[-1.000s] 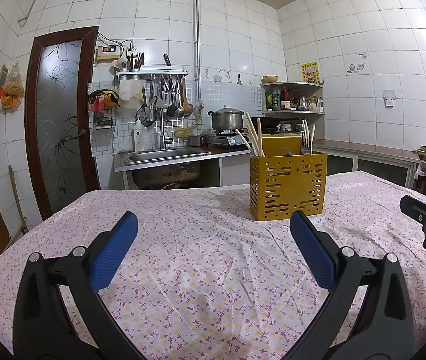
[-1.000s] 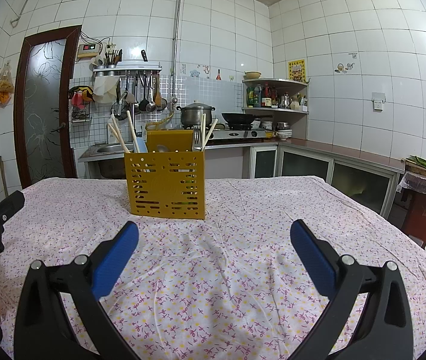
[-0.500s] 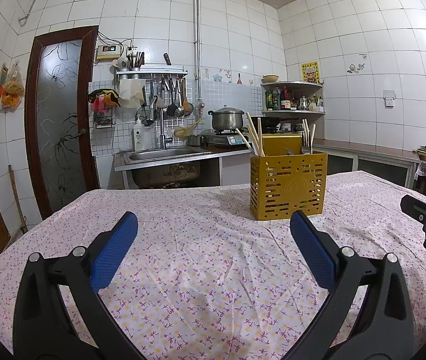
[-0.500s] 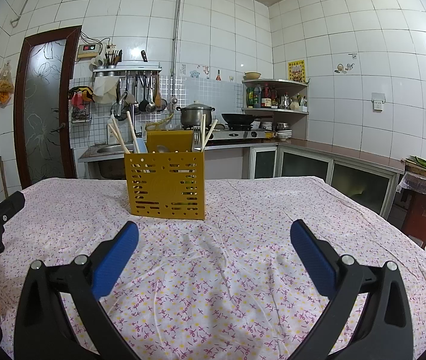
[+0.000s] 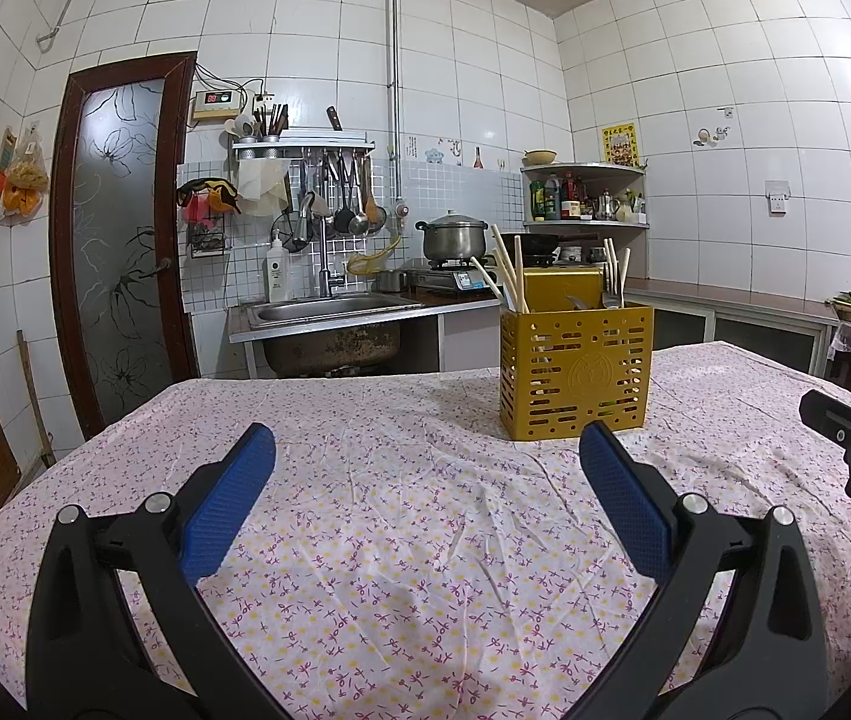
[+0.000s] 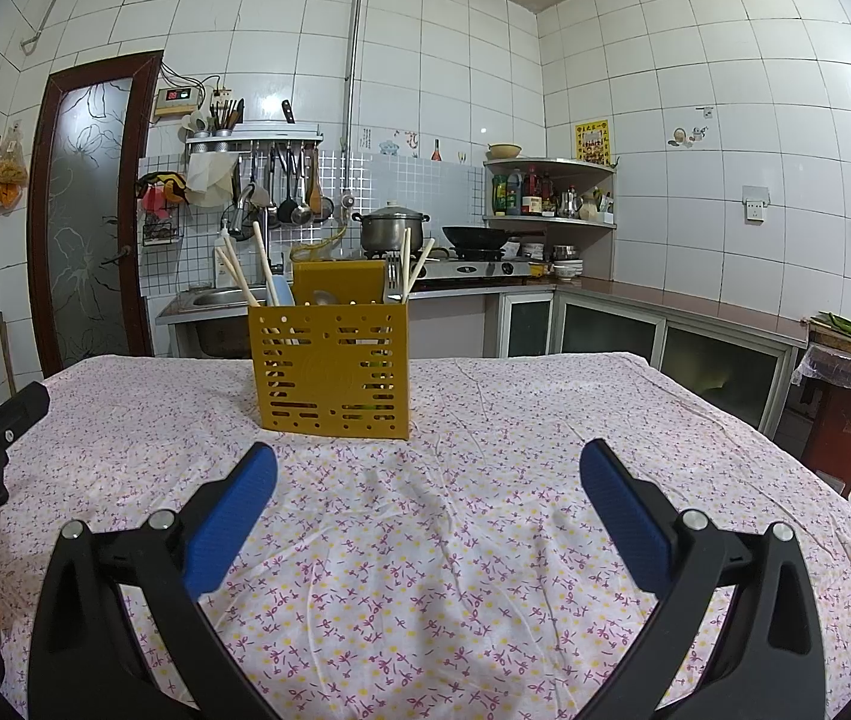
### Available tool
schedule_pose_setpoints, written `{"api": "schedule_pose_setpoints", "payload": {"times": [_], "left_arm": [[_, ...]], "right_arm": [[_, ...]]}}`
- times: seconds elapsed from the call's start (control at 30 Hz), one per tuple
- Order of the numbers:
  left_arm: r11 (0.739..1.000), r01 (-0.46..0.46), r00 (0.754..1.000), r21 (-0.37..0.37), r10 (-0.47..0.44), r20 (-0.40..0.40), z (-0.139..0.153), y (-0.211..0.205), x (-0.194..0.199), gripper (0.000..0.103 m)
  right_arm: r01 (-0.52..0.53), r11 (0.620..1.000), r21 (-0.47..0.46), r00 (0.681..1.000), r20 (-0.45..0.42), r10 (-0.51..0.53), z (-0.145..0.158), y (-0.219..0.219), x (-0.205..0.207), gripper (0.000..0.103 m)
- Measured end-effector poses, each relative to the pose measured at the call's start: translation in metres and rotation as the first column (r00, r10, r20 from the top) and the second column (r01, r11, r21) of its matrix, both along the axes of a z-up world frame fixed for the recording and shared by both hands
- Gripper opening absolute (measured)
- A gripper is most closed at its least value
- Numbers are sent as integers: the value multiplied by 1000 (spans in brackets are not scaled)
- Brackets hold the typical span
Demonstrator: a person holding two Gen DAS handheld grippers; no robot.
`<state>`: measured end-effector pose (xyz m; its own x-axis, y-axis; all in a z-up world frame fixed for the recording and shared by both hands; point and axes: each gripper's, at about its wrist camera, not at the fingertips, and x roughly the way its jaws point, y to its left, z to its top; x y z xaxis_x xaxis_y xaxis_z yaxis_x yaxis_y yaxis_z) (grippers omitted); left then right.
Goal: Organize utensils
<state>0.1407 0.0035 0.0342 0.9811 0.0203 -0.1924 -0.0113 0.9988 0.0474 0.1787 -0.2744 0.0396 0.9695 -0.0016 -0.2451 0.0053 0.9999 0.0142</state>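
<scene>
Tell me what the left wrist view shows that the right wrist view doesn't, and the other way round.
Only the left wrist view shows the left gripper up close, open and empty, with the right gripper at its right edge, and the whole sink.

Only the right wrist view shows the right gripper up close, also open and empty, with the left gripper at its left edge, plus a blue utensil in the holder.

Both show the yellow holder standing on the flowered tablecloth, with chopsticks and a fork sticking up, and the pot behind.
</scene>
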Motion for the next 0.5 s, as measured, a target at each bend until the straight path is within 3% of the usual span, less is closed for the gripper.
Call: {"api": "schedule_pose_setpoints", "payload": {"times": [0.5], "left_arm": [[1000, 2, 1000, 0, -2, 0, 0, 0, 0, 98]], "right_arm": [[0, 1000, -2, 1000, 2, 0, 0, -1, 1, 99]]}}
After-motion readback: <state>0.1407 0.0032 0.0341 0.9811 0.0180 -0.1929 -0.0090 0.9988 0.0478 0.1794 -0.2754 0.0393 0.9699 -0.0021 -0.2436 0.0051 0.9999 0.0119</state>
